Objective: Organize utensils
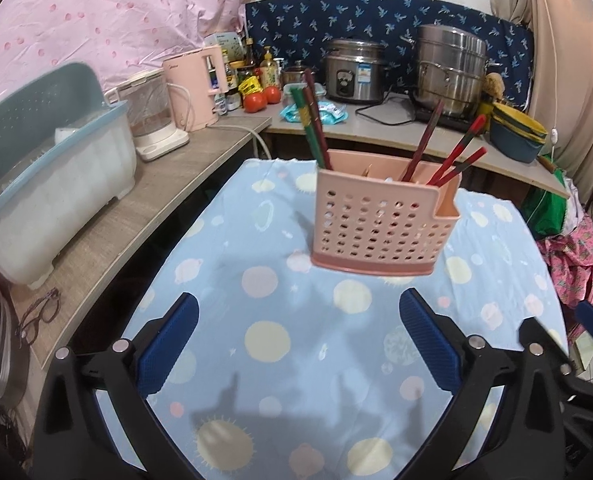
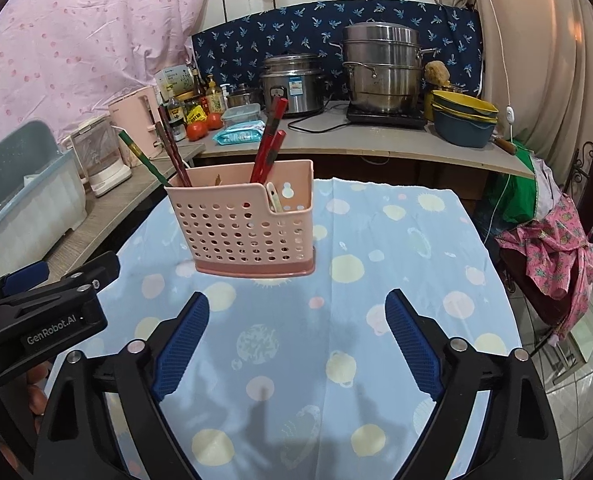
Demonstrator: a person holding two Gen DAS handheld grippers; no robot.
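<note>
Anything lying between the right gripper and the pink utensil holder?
No. In the right wrist view, only bare planet-print tablecloth lies between the open right gripper and the pink utensil holder.

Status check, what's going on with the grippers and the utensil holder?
Left gripper open, empty. Right gripper open, empty. Pink utensil holder upright on the blue tablecloth, chopsticks standing in it. Nothing between grippers and holder.

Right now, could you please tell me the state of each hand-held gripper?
Left hand-held gripper: open, holding nothing, above the tablecloth.
Right hand-held gripper: open, holding nothing.
</note>
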